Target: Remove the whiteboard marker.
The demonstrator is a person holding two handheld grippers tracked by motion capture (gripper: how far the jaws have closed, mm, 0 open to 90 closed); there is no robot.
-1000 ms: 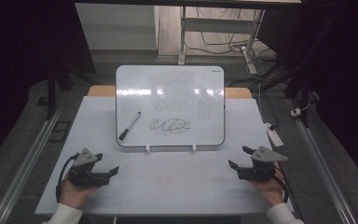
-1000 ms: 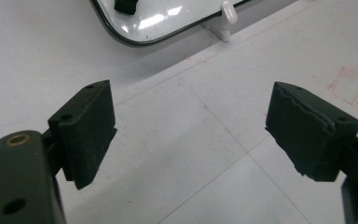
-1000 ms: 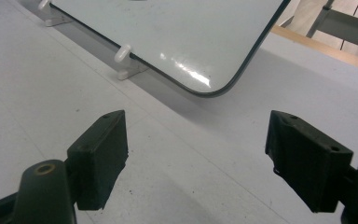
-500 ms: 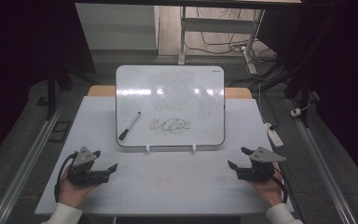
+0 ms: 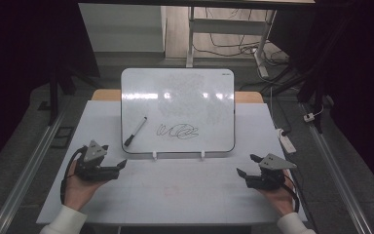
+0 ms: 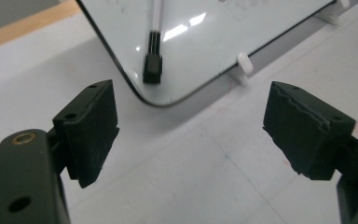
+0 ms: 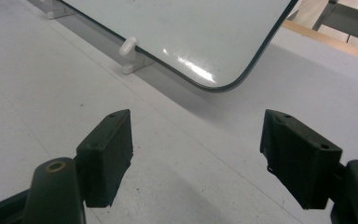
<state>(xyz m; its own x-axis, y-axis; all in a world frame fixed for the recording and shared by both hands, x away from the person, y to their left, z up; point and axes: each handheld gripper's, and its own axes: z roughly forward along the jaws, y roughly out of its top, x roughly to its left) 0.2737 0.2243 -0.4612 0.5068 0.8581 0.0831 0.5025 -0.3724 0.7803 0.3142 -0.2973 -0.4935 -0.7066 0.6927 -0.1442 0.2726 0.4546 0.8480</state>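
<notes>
A whiteboard (image 5: 177, 107) leans tilted on two small white stands at the back of the white table (image 5: 175, 190). A black scribble (image 5: 177, 130) is drawn low on it. A marker (image 5: 135, 131) with a black cap lies on the board's lower left; its cap end (image 6: 152, 67) shows in the left gripper view. My left gripper (image 5: 119, 165) rests near the table's left front, open and holding nothing. My right gripper (image 5: 246, 165) rests at the right front, open and holding nothing too. The board's lower right corner (image 7: 214, 70) shows in the right gripper view.
A white stand clip (image 7: 129, 51) props the board's bottom edge; another clip (image 6: 242, 65) appears in the left gripper view. A white power strip (image 5: 286, 140) lies off the table's right edge. Metal rails run along both sides on the floor.
</notes>
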